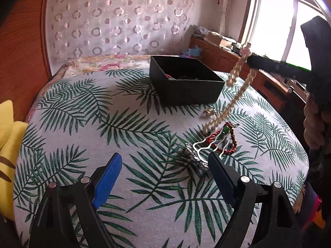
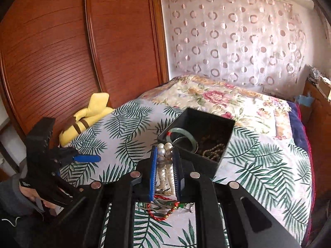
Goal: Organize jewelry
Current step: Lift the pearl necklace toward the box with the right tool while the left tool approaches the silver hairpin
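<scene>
My right gripper (image 2: 165,154) is shut on a pearl necklace (image 2: 164,172) and holds it in the air; in the left wrist view the necklace (image 1: 233,95) hangs from the right gripper (image 1: 251,59), its low end touching the bed by the jewelry pile (image 1: 215,142). The pile holds a red cord, white chains and a silver piece. An open black box (image 1: 186,82) stands behind it; the right wrist view shows the box (image 2: 196,136) with a green bangle (image 2: 186,136) and dark beads inside. My left gripper (image 1: 165,161) is open and empty, just above the bed near the pile.
The bed has a leaf-print cover (image 1: 103,124) and a floral quilt (image 2: 217,97) behind. A yellow plush toy (image 2: 89,115) lies at the bed's left edge by a wooden wardrobe (image 2: 72,51). A small gold piece (image 1: 210,111) lies near the box. Wooden cabinets (image 1: 217,55) stand under the window.
</scene>
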The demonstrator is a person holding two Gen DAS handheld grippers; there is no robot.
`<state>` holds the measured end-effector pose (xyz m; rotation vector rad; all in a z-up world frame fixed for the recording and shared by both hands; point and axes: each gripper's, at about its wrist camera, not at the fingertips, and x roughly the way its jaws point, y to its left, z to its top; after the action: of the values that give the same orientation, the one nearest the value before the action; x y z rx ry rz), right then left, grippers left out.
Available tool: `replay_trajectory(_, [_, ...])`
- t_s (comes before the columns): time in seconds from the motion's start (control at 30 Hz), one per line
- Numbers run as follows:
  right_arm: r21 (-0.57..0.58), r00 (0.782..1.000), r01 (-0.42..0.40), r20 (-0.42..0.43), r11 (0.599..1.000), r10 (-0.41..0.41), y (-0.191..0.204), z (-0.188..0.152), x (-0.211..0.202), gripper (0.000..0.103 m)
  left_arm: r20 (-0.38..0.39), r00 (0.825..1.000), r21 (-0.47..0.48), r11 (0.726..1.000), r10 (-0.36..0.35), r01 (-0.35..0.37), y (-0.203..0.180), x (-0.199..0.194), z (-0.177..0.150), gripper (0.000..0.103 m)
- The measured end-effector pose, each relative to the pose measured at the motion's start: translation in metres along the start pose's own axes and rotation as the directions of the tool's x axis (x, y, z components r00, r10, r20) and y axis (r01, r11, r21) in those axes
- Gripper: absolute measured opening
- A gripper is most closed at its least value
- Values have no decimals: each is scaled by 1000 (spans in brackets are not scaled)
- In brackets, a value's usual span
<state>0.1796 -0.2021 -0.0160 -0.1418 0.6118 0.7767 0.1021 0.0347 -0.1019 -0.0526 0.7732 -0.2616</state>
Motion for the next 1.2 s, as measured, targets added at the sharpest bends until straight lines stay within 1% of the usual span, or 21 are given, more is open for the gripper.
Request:
replay_trajectory(0.3, [2,998,40,54,999,-40,-11,3,-31,16,-38,999,36,999,-30,31,-17,11,1,81])
replay_trajectory(0.57, [25,992,83,92,996,-85,-28,0,-57,16,-112,993,106,994,-25,37,-38,36,5,81])
replay_trajectory(0.67, [29,992,96,82,995,-98,-33,-7,-59,16,-131,991,135,990,-27,45,-45,41,5,81])
replay_trajectory(0.77, [39,992,107,58,993,-110,-40,-14,-55,16,-156,988,162,986,-14,39,-50,49,7,81])
replay_trajectory(0.97, [59,993,107,37,992,-110,-44,-27,-47,16,-156,988,214,977,15,18,-58,52,6,81])
replay_trajectory(1.03, [57,993,108,32,993,-110,-44,-29,-46,16,-150,989,235,972,19,17,-62,51,4,75])
replay_trajectory(1.1, [55,994,107,29,993,-109,-43,-30,-44,16,-142,990,246,969,7,28,-64,47,3,56])
replay_trajectory(1.13, [54,994,107,28,993,-109,-43,-29,-44,16,-139,990,249,968,10,25,-64,45,3,51])
replay_trajectory(1.2, [53,994,106,26,993,-108,-42,-29,-42,16,-142,990,250,968,6,30,-64,43,2,51])
